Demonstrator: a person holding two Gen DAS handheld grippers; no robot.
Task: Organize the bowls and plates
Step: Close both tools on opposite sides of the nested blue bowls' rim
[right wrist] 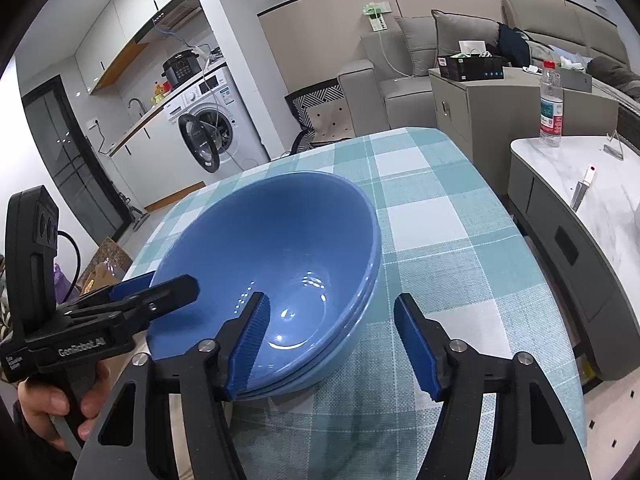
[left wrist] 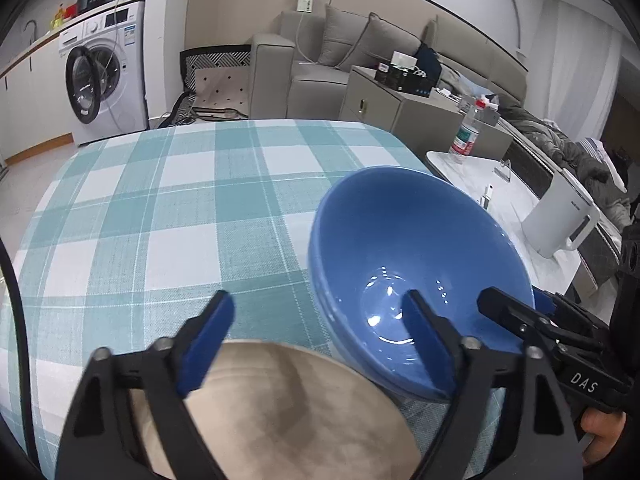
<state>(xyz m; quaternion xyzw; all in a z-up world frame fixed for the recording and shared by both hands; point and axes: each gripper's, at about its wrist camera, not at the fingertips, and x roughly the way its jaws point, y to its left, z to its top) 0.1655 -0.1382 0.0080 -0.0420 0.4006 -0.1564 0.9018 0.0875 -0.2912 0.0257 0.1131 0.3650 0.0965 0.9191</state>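
A stack of blue bowls (left wrist: 404, 248) sits tilted on the checked tablecloth (left wrist: 160, 208), nested one in another; it also shows in the right wrist view (right wrist: 280, 248). A beige plate (left wrist: 280, 412) lies under my left gripper (left wrist: 320, 332), which is open; its right finger reaches over the bowl's near rim and its left finger is over the plate. My right gripper (right wrist: 332, 340) is open, with its left finger inside the bowl stack's near rim and its right finger outside it, above the cloth. Each gripper shows in the other's view, beside the bowls.
The table's far and right edges (right wrist: 480, 184) drop off toward a grey cabinet (right wrist: 472, 100) and a white side table (right wrist: 580, 184) with a bottle (right wrist: 551, 104) and a white kettle (left wrist: 560, 220). A washing machine (left wrist: 104, 80) and sofa stand beyond.
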